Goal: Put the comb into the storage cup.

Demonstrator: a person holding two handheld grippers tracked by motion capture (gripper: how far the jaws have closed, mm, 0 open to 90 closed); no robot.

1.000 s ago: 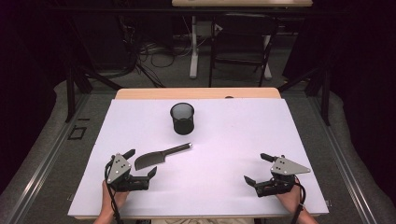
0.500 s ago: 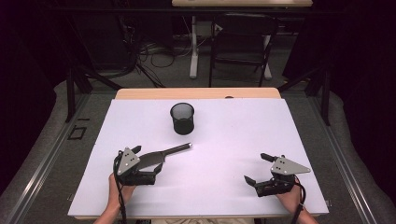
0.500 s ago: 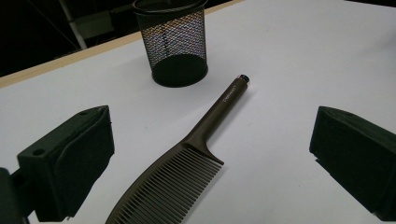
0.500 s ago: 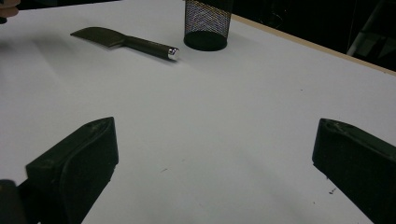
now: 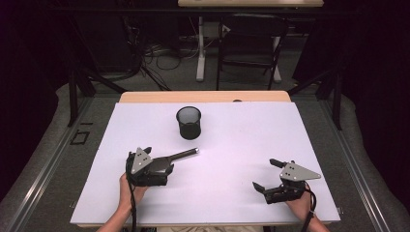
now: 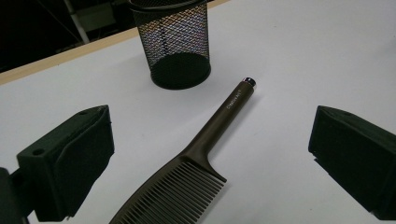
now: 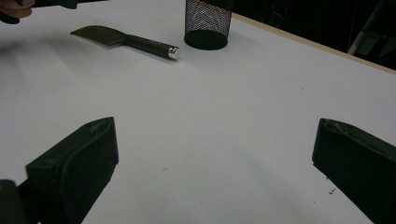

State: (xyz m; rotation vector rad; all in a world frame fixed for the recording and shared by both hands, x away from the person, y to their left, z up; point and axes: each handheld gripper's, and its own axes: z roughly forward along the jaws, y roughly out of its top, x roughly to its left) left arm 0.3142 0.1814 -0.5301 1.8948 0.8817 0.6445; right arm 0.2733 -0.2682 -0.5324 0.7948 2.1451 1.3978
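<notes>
My left gripper (image 6: 210,154) hangs low over the brown comb (image 6: 187,177), jaws spread wide on either side of it and gripping nothing — the toothed end lies between them on the white table (image 6: 327,56), the handle pointing away toward the black mesh cup (image 6: 173,44). Pale lettering runs along the comb's handle near its silver cap; I see it in the left gripper view, but it is too small and blurred for me to read. No other writing shows on the cup or the table.

From the high view, the same gripper (image 5: 154,162) sits left of centre on the table (image 5: 290,135), covering the comb's toothed end, so that only the handle of the comb (image 5: 186,154) shows, angled up and to the right. The cup (image 5: 189,122) stands upright beyond it, near but apart from the handle's tip. The teeth and the lettering show up close in the left gripper view; the high view is too far off for either.

My right gripper (image 5: 271,174) rests near the table's front right corner, well apart from the comb, jaws wide and empty. Its own view looks across bare table (image 7: 224,121) to the comb (image 7: 123,41) lying flat, silver cap toward the cup (image 7: 208,23), with a hand (image 7: 16,8) at the top left corner.
</notes>
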